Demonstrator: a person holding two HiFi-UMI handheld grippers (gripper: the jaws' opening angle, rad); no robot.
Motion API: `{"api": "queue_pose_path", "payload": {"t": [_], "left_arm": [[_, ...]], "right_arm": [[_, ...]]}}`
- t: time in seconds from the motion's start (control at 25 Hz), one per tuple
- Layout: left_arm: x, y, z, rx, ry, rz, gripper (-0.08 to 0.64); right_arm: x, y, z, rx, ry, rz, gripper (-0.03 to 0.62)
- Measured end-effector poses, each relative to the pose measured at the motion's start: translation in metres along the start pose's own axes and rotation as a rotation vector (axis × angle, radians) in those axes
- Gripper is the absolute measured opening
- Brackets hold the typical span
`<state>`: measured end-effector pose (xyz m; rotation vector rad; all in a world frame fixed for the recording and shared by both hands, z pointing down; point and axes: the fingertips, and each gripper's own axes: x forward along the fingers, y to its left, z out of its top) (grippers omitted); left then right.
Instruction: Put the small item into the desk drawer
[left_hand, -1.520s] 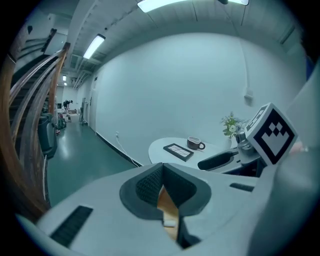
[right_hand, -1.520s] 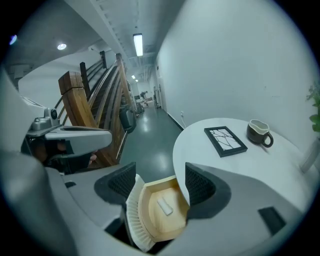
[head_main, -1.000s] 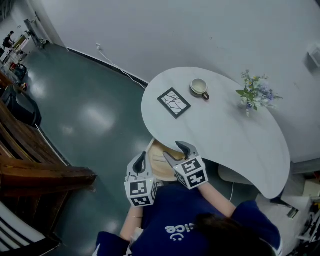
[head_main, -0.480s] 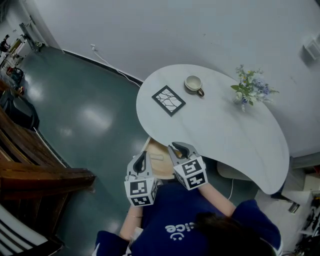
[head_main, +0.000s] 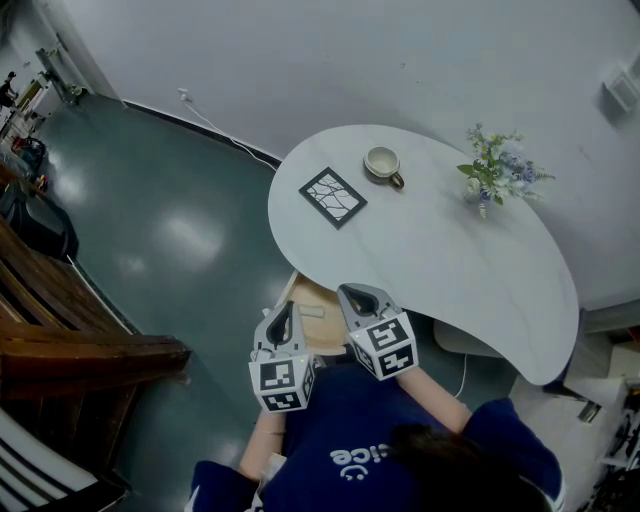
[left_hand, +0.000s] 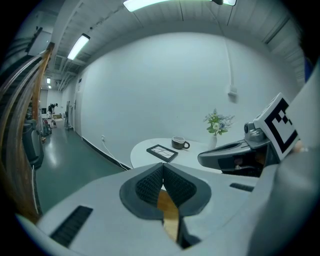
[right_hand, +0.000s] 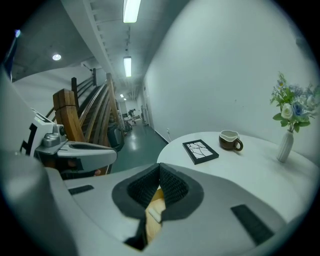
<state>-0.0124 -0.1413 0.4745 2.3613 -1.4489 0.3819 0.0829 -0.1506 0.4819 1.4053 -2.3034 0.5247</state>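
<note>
The wooden desk drawer (head_main: 298, 300) stands pulled out under the near edge of the white desk (head_main: 440, 250). A small pale item (head_main: 313, 312) lies inside it, and shows below my right jaws as the pale item (right_hand: 156, 214). My right gripper (head_main: 357, 295) hovers over the drawer; its jaws have just been closing and now meet with nothing between them. My left gripper (head_main: 283, 318) hangs beside it at the drawer's left, jaws also together and empty. Drawer wood (left_hand: 169, 212) shows under the left gripper (left_hand: 162, 170). The right gripper (right_hand: 160, 167) points towards the desk.
On the desk stand a black picture frame (head_main: 332, 196), a cup (head_main: 382, 165) and a vase of flowers (head_main: 490, 170). Dark green floor (head_main: 170, 230) lies to the left, wooden stairs (head_main: 70, 330) beyond it. The person's blue-sleeved body fills the bottom of the head view.
The right gripper's jaws went from wide open to shut, empty, and it rose slightly over the drawer. The left gripper has stayed where it was.
</note>
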Motion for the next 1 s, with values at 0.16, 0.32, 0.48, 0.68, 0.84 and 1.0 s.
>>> {"api": "queue_pose_path", "payload": {"t": [0.16,0.32,0.48,0.68,0.84,1.0], "left_arm": [[-0.0010,-0.0003,-0.0025,-0.001,0.006,0.004,0.003],[-0.0007,-0.0025,-0.0038,0.000,0.011,0.005,0.003],[-0.0019,-0.0034,-0.0059,0.001,0.015,0.005,0.003],[-0.0024,-0.0043,-0.0095,0.004,0.022,0.004,0.003],[-0.0022,-0.0068,-0.0101,0.009,0.025,0.001,0.003],[-0.0002,-0.0078,-0.0100,0.016,0.023,-0.002,0.003]], "right_arm": [[-0.0008,0.0004,-0.0017,-0.021,-0.002,-0.001,0.008],[-0.0019,-0.0001,-0.0059,-0.032,0.011,-0.002,0.006],[-0.0025,0.0008,-0.0090,-0.035,0.012,-0.004,0.007],[-0.0055,-0.0017,-0.0094,-0.072,-0.004,-0.043,0.006],[-0.0075,-0.0048,-0.0088,-0.069,-0.015,-0.057,0.006],[-0.0079,-0.0082,-0.0076,-0.067,-0.032,-0.067,0.006]]}}
